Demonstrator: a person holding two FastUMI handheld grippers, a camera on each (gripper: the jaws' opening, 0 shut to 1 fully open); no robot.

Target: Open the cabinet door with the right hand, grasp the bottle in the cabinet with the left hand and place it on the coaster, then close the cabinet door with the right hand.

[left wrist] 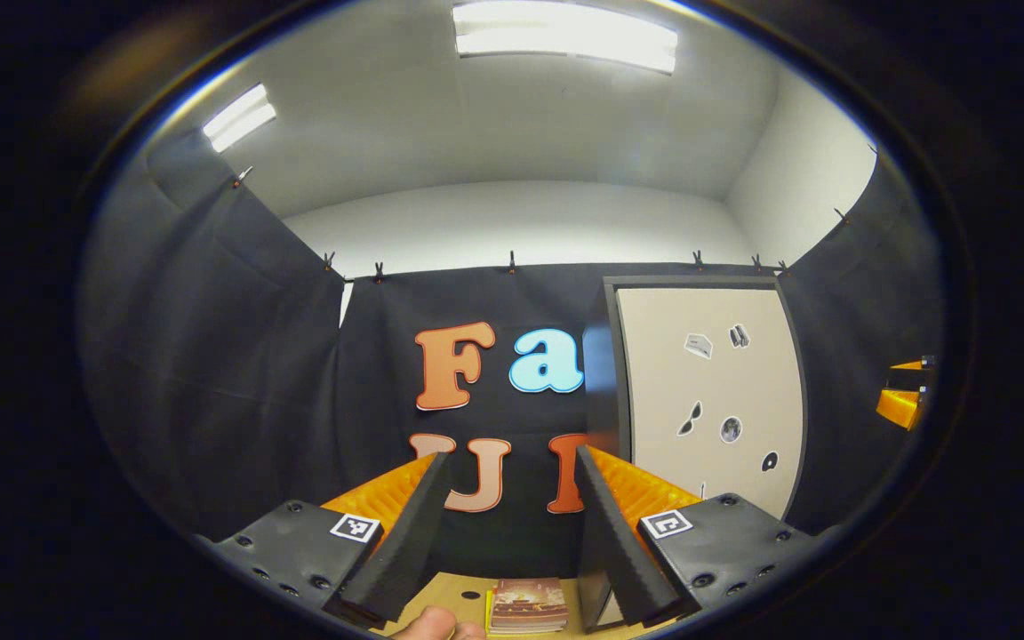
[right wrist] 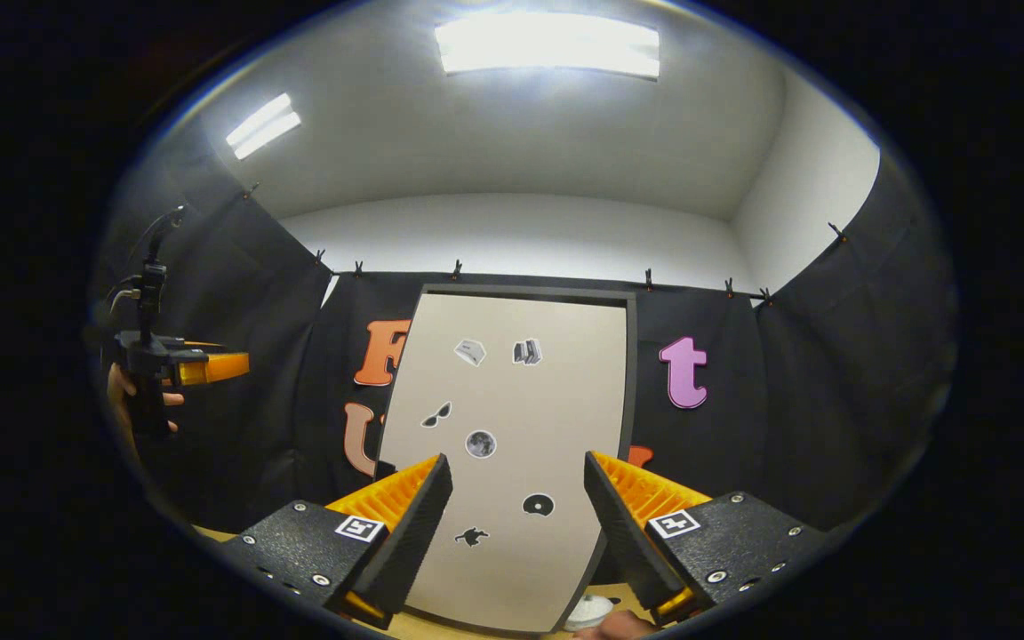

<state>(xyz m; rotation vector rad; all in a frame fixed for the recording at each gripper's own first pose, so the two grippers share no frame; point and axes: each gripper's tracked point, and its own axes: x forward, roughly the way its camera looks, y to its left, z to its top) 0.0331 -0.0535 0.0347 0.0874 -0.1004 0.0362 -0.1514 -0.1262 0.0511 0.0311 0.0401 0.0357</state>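
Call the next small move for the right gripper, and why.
Probably ease the right gripper forward toward the cabinet door. The door looks shut, flat in its dark frame, and this gripper is open, holds nothing and sits squarely in front of it. No handle is clear in the right gripper view, so which edge to catch is uncertain. The left gripper is open too, off to the side.

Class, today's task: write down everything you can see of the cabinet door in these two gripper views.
The cabinet door is a tall, flat beige panel in a dark grey frame, standing upright and shut against the black cloth wall. Several small black-and-white stickers dot its face. It looks like painted board. No handle is discernible. Nothing touches it; the right gripper faces it, open.
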